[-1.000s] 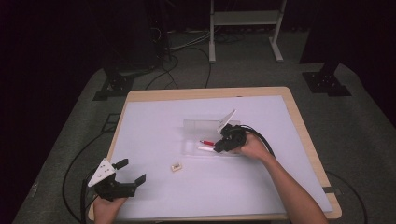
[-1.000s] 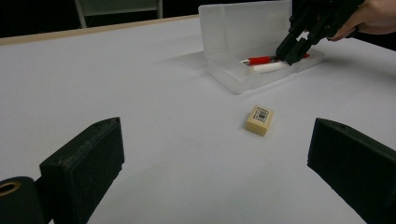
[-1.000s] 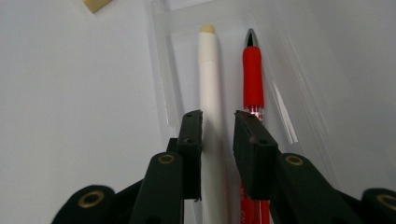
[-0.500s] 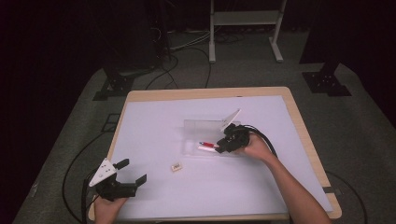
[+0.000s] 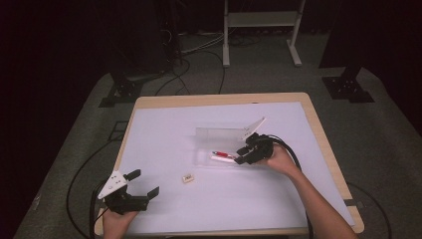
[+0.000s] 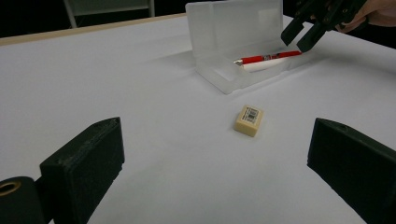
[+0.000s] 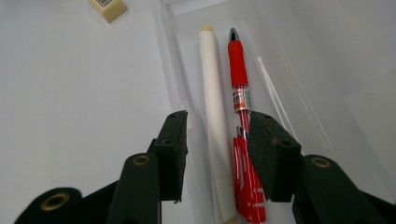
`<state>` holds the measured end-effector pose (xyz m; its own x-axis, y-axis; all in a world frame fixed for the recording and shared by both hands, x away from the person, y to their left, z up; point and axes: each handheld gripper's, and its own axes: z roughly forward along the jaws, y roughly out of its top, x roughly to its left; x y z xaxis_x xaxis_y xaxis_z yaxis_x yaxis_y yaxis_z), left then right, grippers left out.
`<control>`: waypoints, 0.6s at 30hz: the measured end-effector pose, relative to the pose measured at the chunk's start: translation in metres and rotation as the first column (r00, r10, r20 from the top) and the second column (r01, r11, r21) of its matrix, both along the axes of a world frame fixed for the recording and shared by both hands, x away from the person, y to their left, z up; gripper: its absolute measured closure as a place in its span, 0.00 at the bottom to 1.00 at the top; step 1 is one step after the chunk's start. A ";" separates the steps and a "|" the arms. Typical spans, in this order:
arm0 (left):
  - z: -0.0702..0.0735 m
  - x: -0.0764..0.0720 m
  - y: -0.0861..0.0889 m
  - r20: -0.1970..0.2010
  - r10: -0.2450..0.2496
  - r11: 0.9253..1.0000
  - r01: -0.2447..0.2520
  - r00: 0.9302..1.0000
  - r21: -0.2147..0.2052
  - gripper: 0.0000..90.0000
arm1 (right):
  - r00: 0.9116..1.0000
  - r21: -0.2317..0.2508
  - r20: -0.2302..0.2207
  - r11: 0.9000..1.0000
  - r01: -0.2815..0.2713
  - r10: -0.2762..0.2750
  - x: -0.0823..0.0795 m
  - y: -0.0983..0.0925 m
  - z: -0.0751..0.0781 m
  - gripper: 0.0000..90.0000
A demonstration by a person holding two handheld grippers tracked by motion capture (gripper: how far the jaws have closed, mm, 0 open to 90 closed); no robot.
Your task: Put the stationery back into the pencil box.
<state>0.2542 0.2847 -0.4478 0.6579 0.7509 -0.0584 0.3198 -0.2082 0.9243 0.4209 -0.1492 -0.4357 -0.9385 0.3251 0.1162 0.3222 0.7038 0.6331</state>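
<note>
An open clear pencil case point(image 5: 209, 157) lies mid-table with its lid standing upright. A red pen point(image 5: 222, 154) and a white stick point(image 5: 222, 159) lie side by side in it. My right gripper point(image 5: 240, 156) hovers over the case's right end, and its jaws have just been opening. In the right gripper view the gripper point(image 7: 217, 135) is open above the white stick point(image 7: 211, 84) and the red pen point(image 7: 237, 60), pressing on neither. A small cream eraser point(image 5: 187, 178) lies on the table in front of the case. My left gripper point(image 5: 145, 182) rests open at the front left, facing the eraser point(image 6: 248, 120).
A white sheet point(image 5: 164, 134) covers the wooden table point(image 5: 318, 124). Cables trail off both grippers. Dark stands and a white frame point(image 5: 259, 20) are on the floor beyond the far edge.
The right gripper's jaws have spread apart and the hand has drawn back slightly to the right from the case. The pens stay in the case. The left gripper has not moved.
</note>
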 end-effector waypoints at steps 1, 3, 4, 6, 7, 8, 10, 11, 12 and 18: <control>0.000 0.001 -0.002 0.000 -0.004 1.000 0.004 1.000 0.000 0.04 | 1.000 0.006 0.004 1.000 0.012 -0.012 -0.002 -0.003 0.001 0.60; 0.000 0.001 -0.004 -0.002 -0.011 1.000 0.011 1.000 -0.001 0.04 | 1.000 0.009 0.010 1.000 0.014 -0.014 -0.004 -0.007 0.001 0.59; 0.000 0.001 -0.004 -0.002 -0.011 1.000 0.011 1.000 -0.001 0.04 | 1.000 0.009 0.010 1.000 0.014 -0.014 -0.004 -0.007 0.001 0.59; 0.000 0.002 -0.007 0.001 -0.022 1.000 0.022 1.000 0.013 0.04 | 1.000 0.009 0.013 1.000 0.024 -0.024 -0.007 -0.011 0.000 0.57; 0.000 0.003 -0.010 0.003 -0.033 0.999 0.033 0.999 0.018 0.04 | 1.000 0.017 0.010 1.000 0.026 -0.027 -0.009 -0.014 0.001 0.56; 0.001 0.003 -0.012 0.001 -0.038 0.999 0.038 0.999 0.020 0.04 | 0.999 0.020 0.018 0.999 0.032 -0.033 -0.011 -0.016 0.001 0.55; 0.001 0.004 -0.013 0.000 -0.044 0.999 0.044 0.999 0.026 0.04 | 0.999 0.035 0.027 0.999 0.040 -0.041 -0.014 -0.020 0.003 0.54; 0.001 0.005 -0.016 0.000 -0.051 0.999 0.051 0.999 0.021 0.04 | 0.998 0.037 0.027 0.998 0.048 -0.049 -0.016 -0.022 0.004 0.53; 0.001 0.006 -0.018 -0.002 -0.060 0.998 0.060 0.998 0.023 0.04 | 0.998 0.040 0.028 0.998 0.054 -0.055 -0.017 -0.024 0.005 0.53; 0.004 0.010 -0.026 0.005 -0.090 0.995 0.090 0.996 0.043 0.05 | 0.996 0.053 0.038 0.995 0.084 -0.086 -0.024 -0.038 0.009 0.49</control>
<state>0.2645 0.2584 -0.4437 0.7230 0.6904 -0.0230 0.2918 -0.2751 0.9161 0.3965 -0.1871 -0.4265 -0.9122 0.3980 0.0977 0.3527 0.6411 0.6816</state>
